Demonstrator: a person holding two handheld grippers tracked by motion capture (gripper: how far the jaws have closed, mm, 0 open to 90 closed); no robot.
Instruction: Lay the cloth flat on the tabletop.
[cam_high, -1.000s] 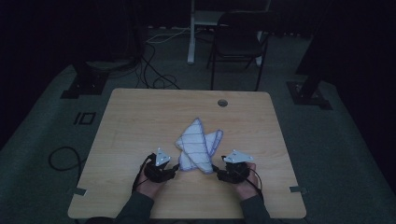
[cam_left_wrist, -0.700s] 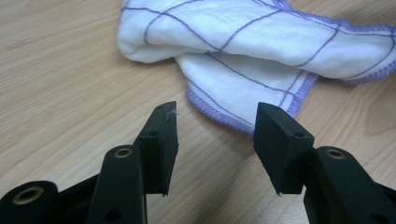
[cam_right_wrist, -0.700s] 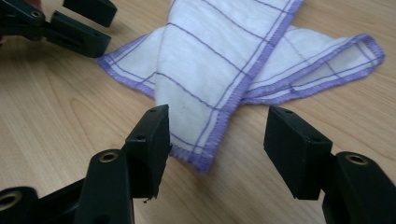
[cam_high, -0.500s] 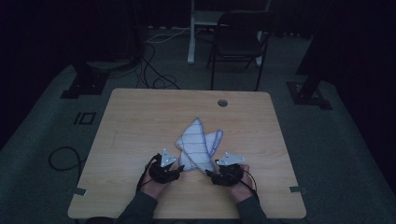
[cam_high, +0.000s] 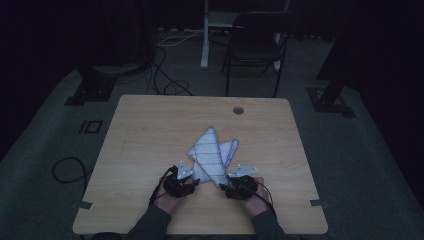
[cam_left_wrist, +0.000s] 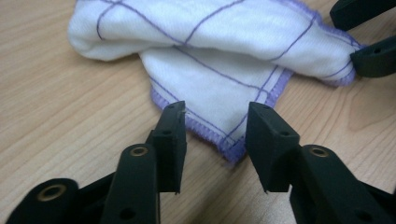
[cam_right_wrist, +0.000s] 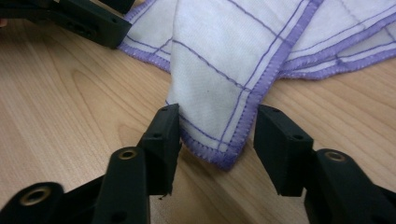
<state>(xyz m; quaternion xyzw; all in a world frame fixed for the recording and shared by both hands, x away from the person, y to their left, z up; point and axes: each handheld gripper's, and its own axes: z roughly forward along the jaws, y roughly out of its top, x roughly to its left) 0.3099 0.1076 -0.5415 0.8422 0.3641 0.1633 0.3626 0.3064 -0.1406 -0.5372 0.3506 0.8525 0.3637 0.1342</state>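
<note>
The cloth (cam_high: 212, 154) lies crumpled on the table (cam_high: 145, 130), in the middle and a bit toward my side. It is white with purple lines and a purple edge. Its long way runs from the far side of the table down toward me. Two of its corners point back at me, one at each hand.

The left corner (cam_left_wrist: 231, 148) sits just in front of my left gripper (cam_left_wrist: 215, 140). It lies flat on the wood, in the gap between my two jaws, nearer the jaw that shows on the right in my left gripper view. These jaws have just been closing, but they do not touch the cloth yet. They are still spread.

The right corner (cam_right_wrist: 223, 156) sits in the gap of my right gripper (cam_right_wrist: 217, 137). One jaw is right beside the cloth edge; the other has some bare wood before it. These jaws have been closing too, and they are not pinching yet.

So both hands are just as near, each with its own corner. I think I only need to squeeze and each corner will be caught. In the high view my left gripper (cam_high: 181, 182) and right gripper (cam_high: 240, 184) sit side by side at the near end of the cloth.
</note>
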